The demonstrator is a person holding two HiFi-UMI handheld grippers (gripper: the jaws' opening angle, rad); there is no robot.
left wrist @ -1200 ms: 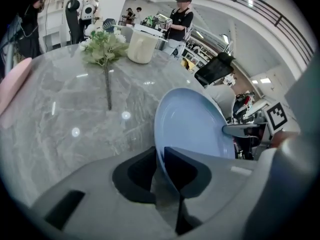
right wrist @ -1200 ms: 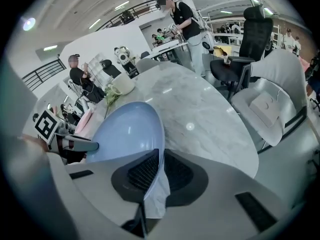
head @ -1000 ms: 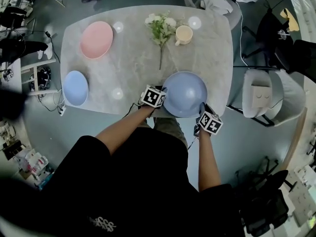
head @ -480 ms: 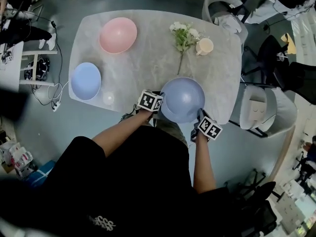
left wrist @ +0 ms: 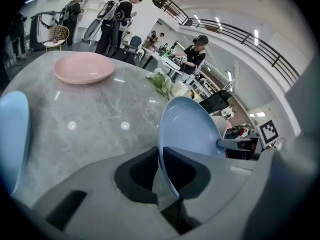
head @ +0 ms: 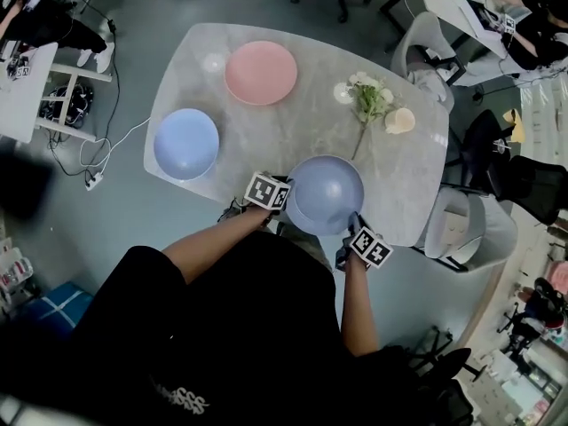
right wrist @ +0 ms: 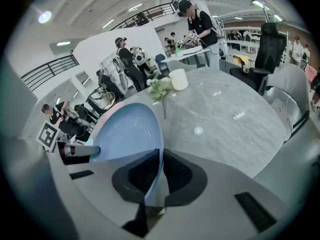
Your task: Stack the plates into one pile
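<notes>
A large blue plate (head: 327,193) hangs over the table's near edge, held by both grippers. My left gripper (head: 286,199) grips its left rim; its jaws have just been closing, with the rim (left wrist: 165,169) between them. My right gripper (head: 353,226) is shut on the near right rim (right wrist: 159,176). A smaller light blue plate (head: 186,143) lies at the table's left, and also shows in the left gripper view (left wrist: 12,134). A pink plate (head: 261,72) lies at the far side (left wrist: 84,67).
On the grey marble table (head: 266,140), a sprig of white flowers (head: 368,100) and a cream cup (head: 399,120) lie at the far right. Chairs (head: 470,229) stand to the right of the table. People stand by desks beyond (right wrist: 200,21).
Both grippers have carried the large blue plate leftward along the near edge and a little up. The head view has swung, so the table sits further right and turned.
</notes>
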